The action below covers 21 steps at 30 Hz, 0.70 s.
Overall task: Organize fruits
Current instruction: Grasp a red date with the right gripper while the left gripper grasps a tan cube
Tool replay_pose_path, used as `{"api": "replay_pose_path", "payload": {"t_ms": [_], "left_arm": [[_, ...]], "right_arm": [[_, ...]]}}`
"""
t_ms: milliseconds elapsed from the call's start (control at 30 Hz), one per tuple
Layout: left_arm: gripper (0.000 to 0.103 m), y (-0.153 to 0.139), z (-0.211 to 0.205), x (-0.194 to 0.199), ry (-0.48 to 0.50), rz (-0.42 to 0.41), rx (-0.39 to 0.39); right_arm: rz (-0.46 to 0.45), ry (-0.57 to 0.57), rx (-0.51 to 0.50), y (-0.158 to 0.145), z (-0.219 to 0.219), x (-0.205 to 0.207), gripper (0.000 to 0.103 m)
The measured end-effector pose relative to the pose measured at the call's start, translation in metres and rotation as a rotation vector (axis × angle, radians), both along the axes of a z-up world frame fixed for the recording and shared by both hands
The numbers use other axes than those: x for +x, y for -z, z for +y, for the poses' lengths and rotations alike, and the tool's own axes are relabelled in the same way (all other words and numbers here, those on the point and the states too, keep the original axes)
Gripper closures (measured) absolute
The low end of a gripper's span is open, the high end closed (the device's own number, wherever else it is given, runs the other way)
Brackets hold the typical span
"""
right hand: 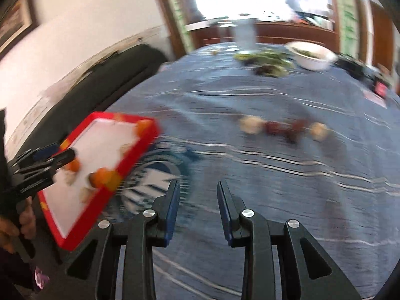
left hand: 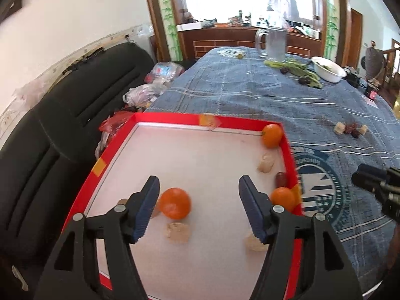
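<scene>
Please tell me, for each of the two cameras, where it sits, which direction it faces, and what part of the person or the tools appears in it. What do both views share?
Left wrist: sits on the left gripper, looks forward and down into the red-rimmed tray with oranges; own open fingers show, the right gripper at the right edge.
Right wrist: sits on the right gripper, looks along the blue tablecloth; own open fingers show, and the person's hand.
Shared: tray, tablecloth, white bowl.

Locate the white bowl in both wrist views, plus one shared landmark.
Left wrist: white bowl upper right, far end of the table.
Right wrist: the bowl upper right of centre, blurred.
Shared landmark: red-rimmed tray, bottom centre on left wrist, lower left on right wrist.
</scene>
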<state>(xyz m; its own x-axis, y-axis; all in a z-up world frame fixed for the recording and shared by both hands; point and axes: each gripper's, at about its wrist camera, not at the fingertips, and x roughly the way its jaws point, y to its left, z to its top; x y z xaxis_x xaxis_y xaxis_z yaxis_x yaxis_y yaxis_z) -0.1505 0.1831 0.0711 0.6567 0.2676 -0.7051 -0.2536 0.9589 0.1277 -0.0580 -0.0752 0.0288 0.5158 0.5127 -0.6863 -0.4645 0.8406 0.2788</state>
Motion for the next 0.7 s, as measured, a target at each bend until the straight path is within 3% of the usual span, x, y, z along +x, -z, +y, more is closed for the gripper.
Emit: {"api": "replay_pose_path", "payload": {"t_ms": [233,700], "left_arm": [[0.034,-0.005,-0.041,0.010,0.110,0.001,0.022],[0.034,-0.018,-0.098,0.025,0.262,0.004,0.022]], "right_arm": [[0.031,0.125,-0.021,0.001,-0.052,0.027,0.073],[0.029,0.119,-0.166,0.017,-0.025,0.102,0.074]]}}
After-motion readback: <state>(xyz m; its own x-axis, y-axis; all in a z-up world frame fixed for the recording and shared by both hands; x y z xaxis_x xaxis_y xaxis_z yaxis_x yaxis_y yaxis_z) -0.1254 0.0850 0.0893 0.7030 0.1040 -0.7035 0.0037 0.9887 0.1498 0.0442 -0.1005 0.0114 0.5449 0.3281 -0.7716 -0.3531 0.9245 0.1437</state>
